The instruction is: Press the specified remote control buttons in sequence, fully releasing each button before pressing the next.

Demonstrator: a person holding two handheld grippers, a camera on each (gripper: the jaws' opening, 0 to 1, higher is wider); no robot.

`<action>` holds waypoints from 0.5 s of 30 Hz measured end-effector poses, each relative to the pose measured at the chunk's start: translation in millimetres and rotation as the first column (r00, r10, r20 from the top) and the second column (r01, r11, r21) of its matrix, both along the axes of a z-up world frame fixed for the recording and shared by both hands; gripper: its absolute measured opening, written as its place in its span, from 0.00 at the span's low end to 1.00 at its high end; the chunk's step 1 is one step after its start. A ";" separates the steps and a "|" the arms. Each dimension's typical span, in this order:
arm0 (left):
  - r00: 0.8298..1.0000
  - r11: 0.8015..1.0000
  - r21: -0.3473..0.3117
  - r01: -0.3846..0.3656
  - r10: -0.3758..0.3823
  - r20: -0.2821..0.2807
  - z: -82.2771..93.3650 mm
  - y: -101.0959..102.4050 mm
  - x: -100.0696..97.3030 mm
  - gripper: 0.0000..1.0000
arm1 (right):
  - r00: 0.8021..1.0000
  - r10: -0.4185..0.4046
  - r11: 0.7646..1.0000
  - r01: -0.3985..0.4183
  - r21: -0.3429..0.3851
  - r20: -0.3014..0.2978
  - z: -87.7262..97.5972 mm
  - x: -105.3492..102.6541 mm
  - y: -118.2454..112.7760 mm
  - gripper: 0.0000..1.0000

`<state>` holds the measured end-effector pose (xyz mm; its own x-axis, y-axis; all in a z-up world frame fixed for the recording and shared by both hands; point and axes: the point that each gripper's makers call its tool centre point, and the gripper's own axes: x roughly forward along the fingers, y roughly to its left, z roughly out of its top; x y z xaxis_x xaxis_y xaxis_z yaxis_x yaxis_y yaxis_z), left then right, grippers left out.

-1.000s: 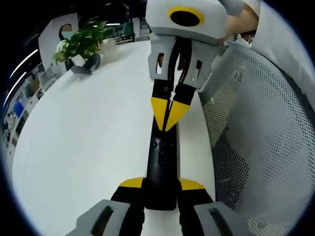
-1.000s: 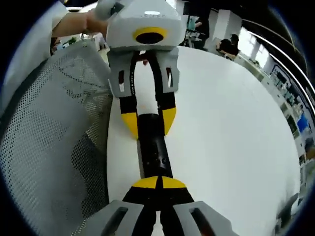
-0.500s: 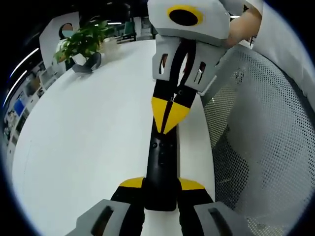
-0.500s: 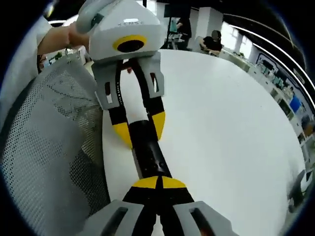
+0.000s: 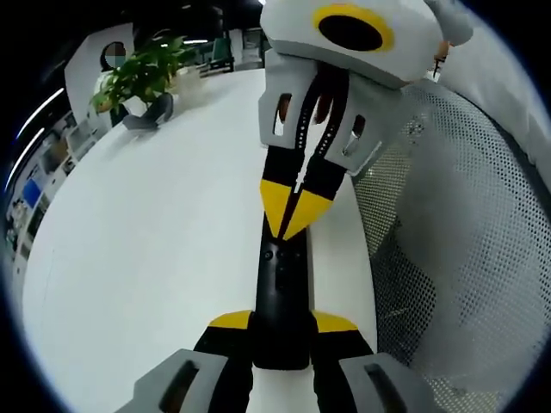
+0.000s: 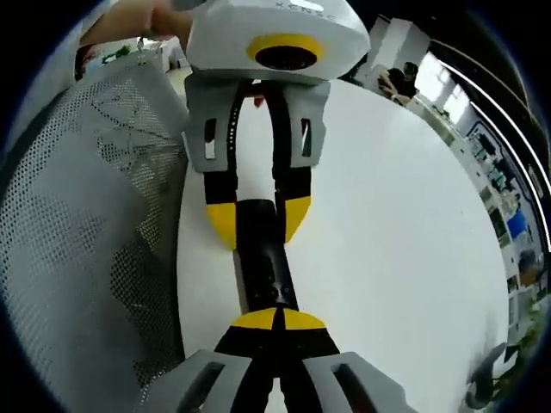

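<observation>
While left tool [image 5: 282, 323] kept remote [image 5: 281, 288] clamped at its near end, near counter [image 5: 155, 241] edge by mesh chair [image 5: 465, 241], right tool [image 5: 288, 225], tips closed together, had shifted slightly over buttons; press likely underway, contact unclear.

remote control [image 5: 281, 292]: black, plain.
left gripper [image 5: 281, 325]: yellow tips, black jaws, grey-white body.
right gripper [image 6: 277, 323]: same yellow, black, grey-white scheme.
table [image 5: 155, 232]: plain white.
chair back [image 5: 448, 232]: grey mesh, fine dotted pattern.
plant [image 5: 138, 73]: green leaves, grey pot.
</observation>
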<state>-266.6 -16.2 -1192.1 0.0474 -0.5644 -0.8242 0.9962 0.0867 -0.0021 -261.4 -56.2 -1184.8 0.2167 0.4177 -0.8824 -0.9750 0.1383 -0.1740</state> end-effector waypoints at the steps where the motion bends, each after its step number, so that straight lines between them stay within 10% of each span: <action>1: 1.000 1.000 -0.002 -0.001 0.001 -0.001 0.0 0.0 0.1 0.24 | 1.000 -0.020 1.000 0.020 0.005 0.001 -0.1 1.3 0.0 0.00; 15: 1.000 1.000 -0.016 -0.012 0.012 -0.010 0.3 0.3 0.2 0.24 | 0.986 -0.145 0.978 0.156 0.135 -0.085 3.1 1.8 -2.6 0.00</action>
<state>-266.4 -15.9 -1191.8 0.0465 -0.5770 -0.8154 0.9950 0.0986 -0.0131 -259.6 -58.8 -1181.7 0.2224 0.5064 -0.8331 -0.9506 0.3025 -0.0699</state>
